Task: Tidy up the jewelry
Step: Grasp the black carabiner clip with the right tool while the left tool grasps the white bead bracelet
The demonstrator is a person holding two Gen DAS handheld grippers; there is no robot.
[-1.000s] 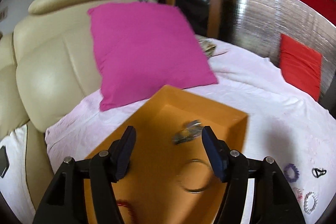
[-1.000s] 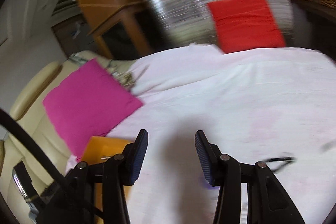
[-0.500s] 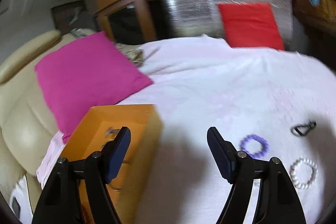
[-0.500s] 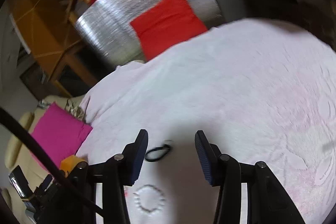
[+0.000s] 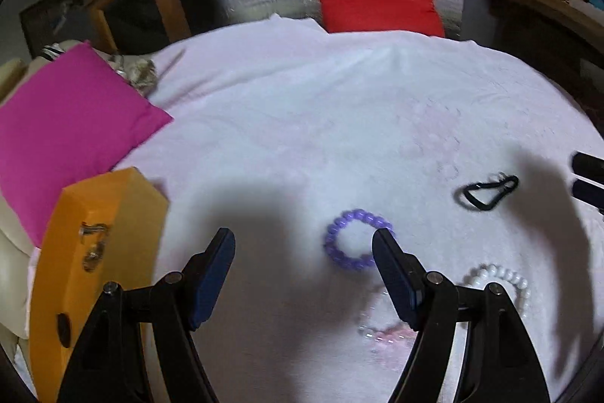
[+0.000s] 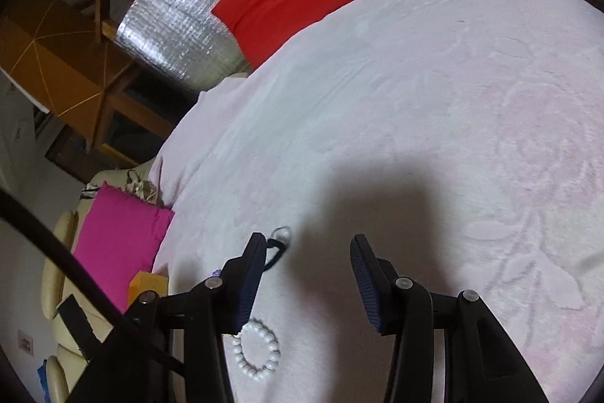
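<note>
The left gripper point(image 5: 304, 244) is hanging released and empty over the white bed cover point(image 5: 302, 123), its jaws having just been widening, with the purple bead bracelet point(image 5: 356, 240) lying by the right-hand pad. Judging from this, a clean pick is calling for centring over one side of the ring and pinching the beads, not the cloth. The right gripper point(image 6: 306, 246) is also standing released and empty, near the black loop point(image 5: 487, 192) and white bead bracelet point(image 6: 257, 350). The orange box point(image 5: 94, 252) is sitting at the bed's left edge; open cover is lying ahead.

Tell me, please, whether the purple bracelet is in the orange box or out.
Out: the purple bracelet lies on the white blanket, right of the orange box.
</note>
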